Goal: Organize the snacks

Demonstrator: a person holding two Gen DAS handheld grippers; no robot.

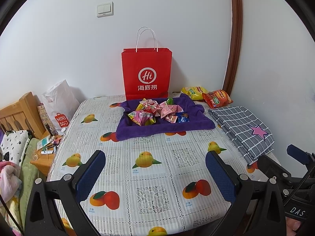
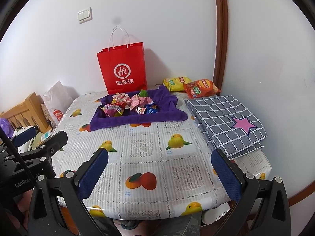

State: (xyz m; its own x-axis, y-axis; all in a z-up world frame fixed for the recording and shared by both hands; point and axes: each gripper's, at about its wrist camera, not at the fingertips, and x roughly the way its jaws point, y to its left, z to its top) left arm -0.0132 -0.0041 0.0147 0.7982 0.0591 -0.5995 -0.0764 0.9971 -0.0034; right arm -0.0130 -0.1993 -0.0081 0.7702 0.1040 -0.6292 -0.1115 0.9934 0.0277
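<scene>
Purple towel (image 1: 165,122) at twelve o'clock on the surface (image 1: 149,169) cradles small snack packets (image 1: 157,112), well beyond both claws. Left claw (image 1: 155,175) and right claw (image 2: 159,175) hover with fingers spread apart, empty. Two chip bags (image 2: 191,86) lie at one o'clock, nearer the right. Behind, a red bag (image 1: 146,74) reads "Hi 海底捞".

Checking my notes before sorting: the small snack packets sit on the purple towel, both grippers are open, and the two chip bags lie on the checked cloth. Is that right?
One detail is wrong. The yellow chip bag and the orange chip bag lie on the tablecloth behind the checked cloth, not on it; the right wrist view shows this. The snack packets on the purple towel and both open grippers are correct.
</scene>
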